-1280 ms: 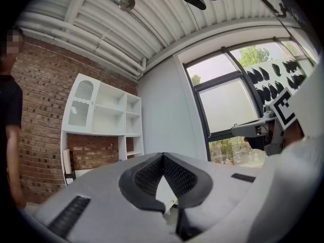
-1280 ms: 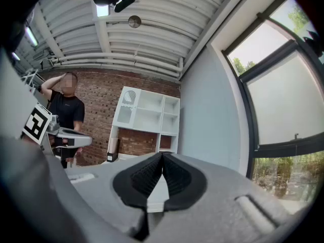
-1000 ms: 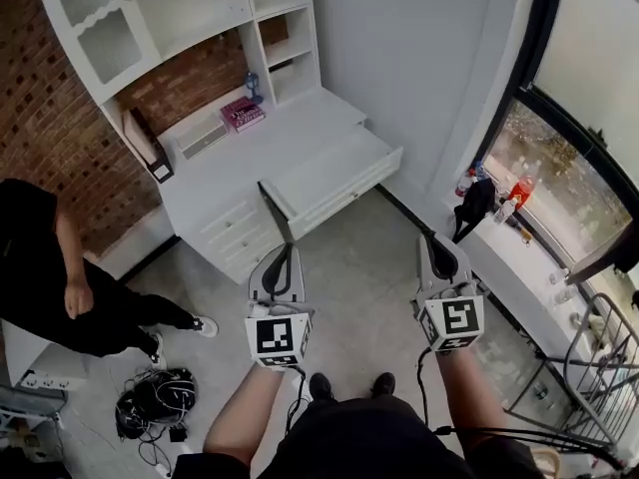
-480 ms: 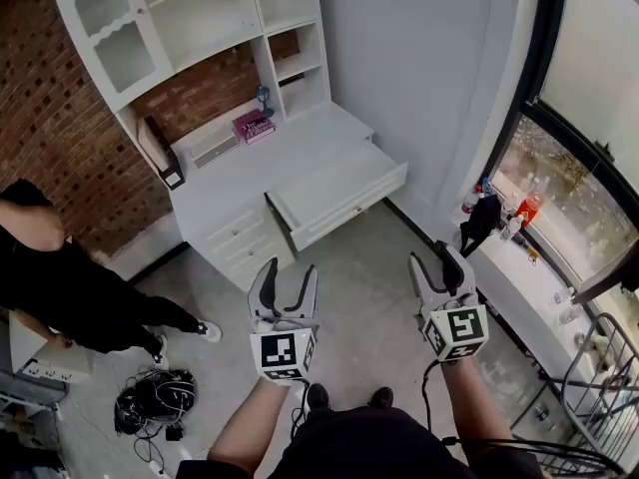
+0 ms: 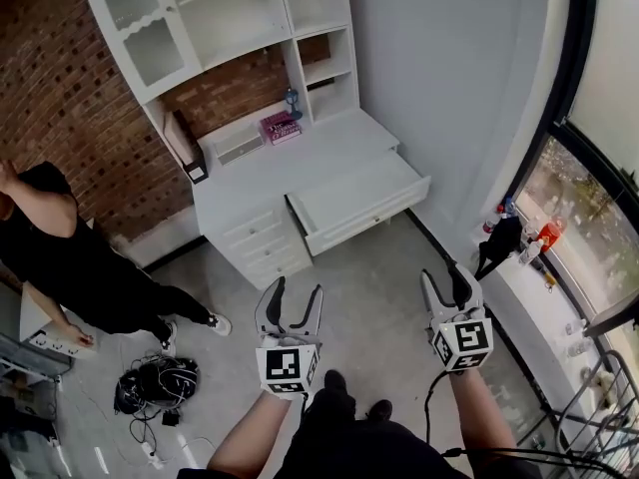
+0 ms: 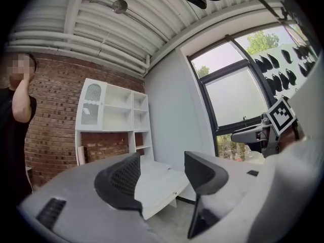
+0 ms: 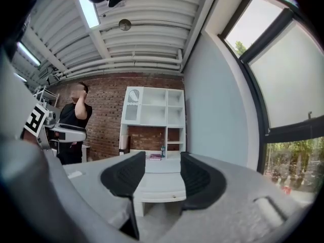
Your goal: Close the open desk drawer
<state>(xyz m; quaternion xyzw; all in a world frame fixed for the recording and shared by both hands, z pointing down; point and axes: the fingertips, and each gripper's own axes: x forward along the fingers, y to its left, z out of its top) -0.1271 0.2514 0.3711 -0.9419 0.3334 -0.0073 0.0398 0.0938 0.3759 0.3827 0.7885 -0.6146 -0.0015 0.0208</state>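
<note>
The white desk (image 5: 262,160) with its hutch stands against the brick wall. Its wide top drawer (image 5: 364,204) is pulled out towards me, and nothing shows inside it. My left gripper (image 5: 292,293) and right gripper (image 5: 446,276) hang over the floor well short of the desk, both open with nothing between the fingers. In the left gripper view the drawer (image 6: 158,184) shows past the spread left gripper (image 6: 161,162). In the right gripper view the drawer front (image 7: 161,190) sits straight ahead between the pads of the right gripper (image 7: 162,161).
A person in black (image 5: 62,255) stands at the left beside a tangle of cables (image 5: 152,385) on the floor. A pink book (image 5: 280,127) and a dark file holder (image 5: 186,150) rest on the desktop. Bottles (image 5: 545,236) line the window sill at the right.
Both grippers went from shut to open. Both hands sank lower in the head view, while the desk slid up and to the right in it.
</note>
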